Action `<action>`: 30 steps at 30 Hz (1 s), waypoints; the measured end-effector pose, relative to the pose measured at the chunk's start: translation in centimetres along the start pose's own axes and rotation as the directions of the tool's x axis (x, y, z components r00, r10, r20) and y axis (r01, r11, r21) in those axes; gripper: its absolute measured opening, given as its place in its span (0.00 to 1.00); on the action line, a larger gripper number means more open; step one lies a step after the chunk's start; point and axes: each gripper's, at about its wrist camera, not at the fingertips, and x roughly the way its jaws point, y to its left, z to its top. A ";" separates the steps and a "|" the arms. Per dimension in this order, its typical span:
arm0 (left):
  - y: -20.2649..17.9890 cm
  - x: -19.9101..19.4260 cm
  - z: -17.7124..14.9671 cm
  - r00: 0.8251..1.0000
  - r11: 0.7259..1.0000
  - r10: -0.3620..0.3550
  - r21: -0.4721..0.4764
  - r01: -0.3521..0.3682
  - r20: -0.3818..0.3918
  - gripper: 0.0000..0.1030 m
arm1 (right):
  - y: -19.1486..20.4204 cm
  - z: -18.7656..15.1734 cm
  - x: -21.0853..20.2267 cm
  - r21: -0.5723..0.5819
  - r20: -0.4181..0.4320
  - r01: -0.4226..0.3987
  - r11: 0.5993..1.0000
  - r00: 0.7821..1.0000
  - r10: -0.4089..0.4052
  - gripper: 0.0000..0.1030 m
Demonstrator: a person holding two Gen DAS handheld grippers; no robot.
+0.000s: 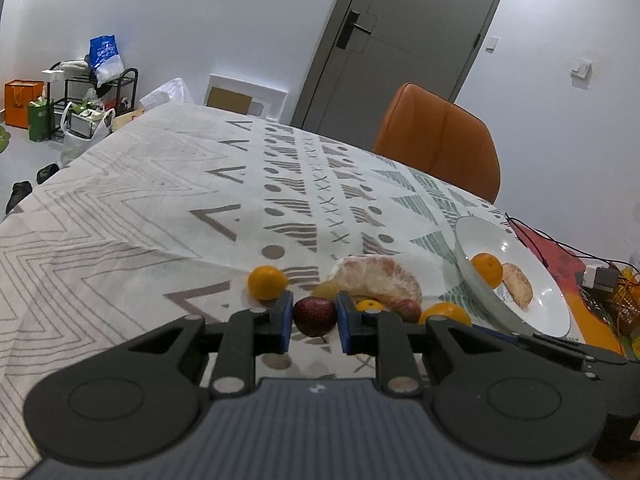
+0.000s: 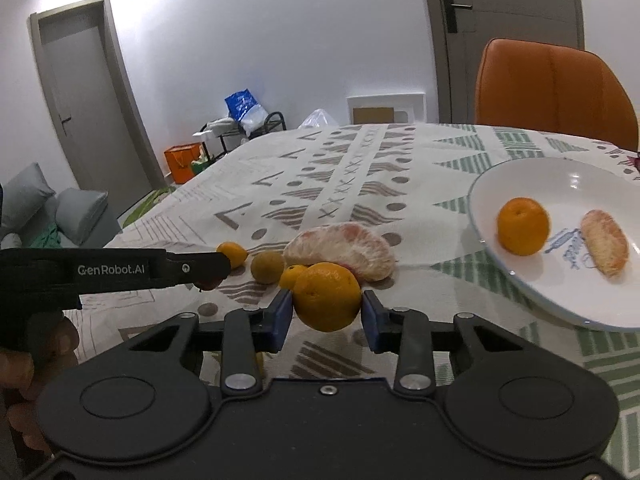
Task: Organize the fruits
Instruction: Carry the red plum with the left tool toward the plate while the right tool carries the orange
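My left gripper (image 1: 314, 316) is shut on a dark red fruit (image 1: 315, 315); it also shows from the side in the right wrist view (image 2: 208, 270). My right gripper (image 2: 326, 306) is shut on an orange (image 2: 327, 297), which also shows in the left wrist view (image 1: 445, 313). On the cloth lie a peeled pomelo piece (image 1: 376, 278) (image 2: 340, 250), a small orange (image 1: 267, 282) (image 2: 233, 253), a brownish round fruit (image 2: 267, 267) and a small tangerine (image 2: 293, 275). The white plate (image 1: 536, 264) (image 2: 560, 184) holds an orange (image 1: 487, 269) (image 2: 523, 226) and a pomelo segment (image 1: 519, 283) (image 2: 605, 248).
The patterned tablecloth (image 1: 160, 208) covers the table. An orange chair (image 1: 440, 136) (image 2: 552, 88) stands at the far edge. Cables and a red mat (image 1: 560, 256) lie right of the plate. Bags and a rack (image 1: 80, 100) sit on the floor beyond.
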 end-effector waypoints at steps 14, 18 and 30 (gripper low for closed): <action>-3.8 0.4 0.5 0.999 0.997 -0.052 0.057 0.052 0.011 0.21 | -3.2 1.2 -3.4 0.048 0.101 0.055 0.997 0.993 -0.060 0.34; -4.9 0.7 0.5 0.998 0.995 -0.069 0.074 0.068 0.011 0.21 | -4.5 1.2 -4.0 0.069 0.109 0.077 0.995 0.990 -0.084 0.34; -8.2 2.0 0.9 0.995 0.988 -0.100 0.118 0.099 0.001 0.21 | -7.8 0.9 -5.6 0.116 0.130 0.133 0.984 0.980 -0.148 0.34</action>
